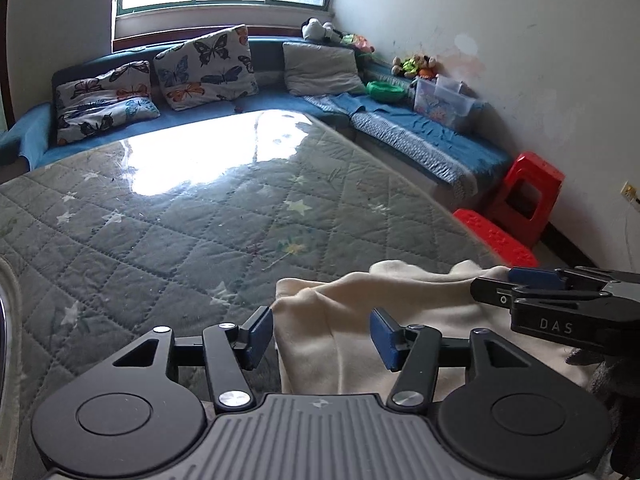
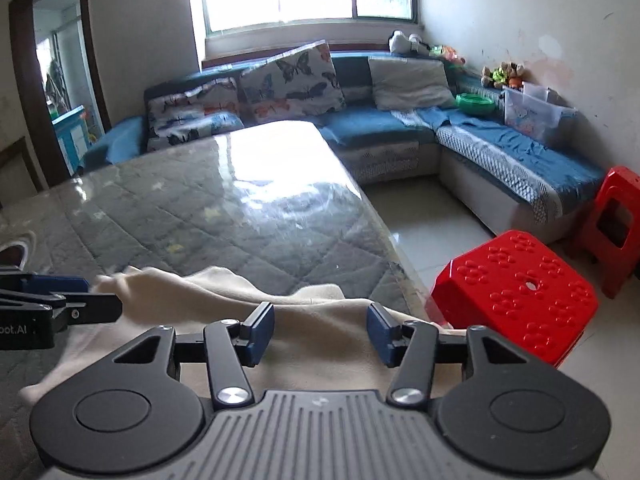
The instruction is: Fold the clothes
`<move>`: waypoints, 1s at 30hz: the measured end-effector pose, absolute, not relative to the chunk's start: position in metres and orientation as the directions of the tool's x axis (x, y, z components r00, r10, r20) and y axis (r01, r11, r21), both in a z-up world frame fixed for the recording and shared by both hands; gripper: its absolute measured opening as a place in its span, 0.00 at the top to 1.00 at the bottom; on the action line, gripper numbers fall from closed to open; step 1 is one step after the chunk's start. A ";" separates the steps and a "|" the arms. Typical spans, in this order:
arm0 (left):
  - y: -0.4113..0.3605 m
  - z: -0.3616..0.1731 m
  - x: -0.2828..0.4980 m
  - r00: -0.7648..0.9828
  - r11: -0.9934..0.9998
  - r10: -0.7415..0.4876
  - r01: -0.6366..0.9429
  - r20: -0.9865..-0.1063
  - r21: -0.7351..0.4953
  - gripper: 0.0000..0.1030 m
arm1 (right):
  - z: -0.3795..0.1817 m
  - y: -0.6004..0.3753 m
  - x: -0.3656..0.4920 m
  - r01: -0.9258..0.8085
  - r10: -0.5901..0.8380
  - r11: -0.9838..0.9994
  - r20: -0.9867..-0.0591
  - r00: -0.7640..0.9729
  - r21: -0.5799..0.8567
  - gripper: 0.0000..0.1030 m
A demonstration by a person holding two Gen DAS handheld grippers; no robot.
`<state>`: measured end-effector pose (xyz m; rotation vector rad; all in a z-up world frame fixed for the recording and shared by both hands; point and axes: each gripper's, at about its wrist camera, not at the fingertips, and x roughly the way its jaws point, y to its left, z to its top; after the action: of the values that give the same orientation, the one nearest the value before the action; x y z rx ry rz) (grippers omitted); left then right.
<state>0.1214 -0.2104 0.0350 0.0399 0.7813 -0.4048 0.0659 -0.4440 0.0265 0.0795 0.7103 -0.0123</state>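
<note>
A cream garment (image 1: 360,320) lies bunched at the near right part of the quilted table (image 1: 160,232). My left gripper (image 1: 321,338) is open, its blue pads straddling the garment's left edge just above it. My right gripper (image 2: 321,334) is open over the garment (image 2: 312,320) near the table's right edge. The right gripper also shows side-on at the right of the left wrist view (image 1: 520,284), and the left gripper shows at the left of the right wrist view (image 2: 60,292). Neither holds cloth.
The table (image 2: 200,208) has a glossy cover with window glare. A blue corner sofa (image 2: 500,152) with butterfly cushions (image 2: 292,80) runs along the back and right. Two red plastic stools (image 2: 516,288) stand on the floor to the right of the table.
</note>
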 end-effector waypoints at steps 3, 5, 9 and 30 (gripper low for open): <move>-0.213 0.026 0.130 0.628 0.931 -0.312 0.352 -0.713 -0.098 0.39 | 0.024 -0.440 0.065 0.027 0.015 0.998 -0.658 0.753 0.054 0.40; -0.209 0.023 0.130 0.627 0.935 -0.306 0.340 -0.716 -0.103 0.34 | 0.026 -0.436 0.059 0.012 0.020 0.999 -0.654 0.756 0.045 0.31; -0.203 0.028 0.116 0.645 0.931 -0.315 0.353 -0.696 -0.094 0.27 | 0.029 -0.428 0.047 -0.018 0.031 0.999 -0.648 0.761 0.026 0.21; -0.177 0.028 0.045 0.700 0.938 -0.278 0.344 -0.658 -0.031 0.14 | 0.025 -0.401 -0.045 -0.083 0.038 0.996 -0.654 0.756 -0.039 0.04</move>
<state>0.0451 -0.1774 0.0275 0.0975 0.7163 -0.3475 -0.0446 -0.4012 0.0247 -0.0666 0.7108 0.0662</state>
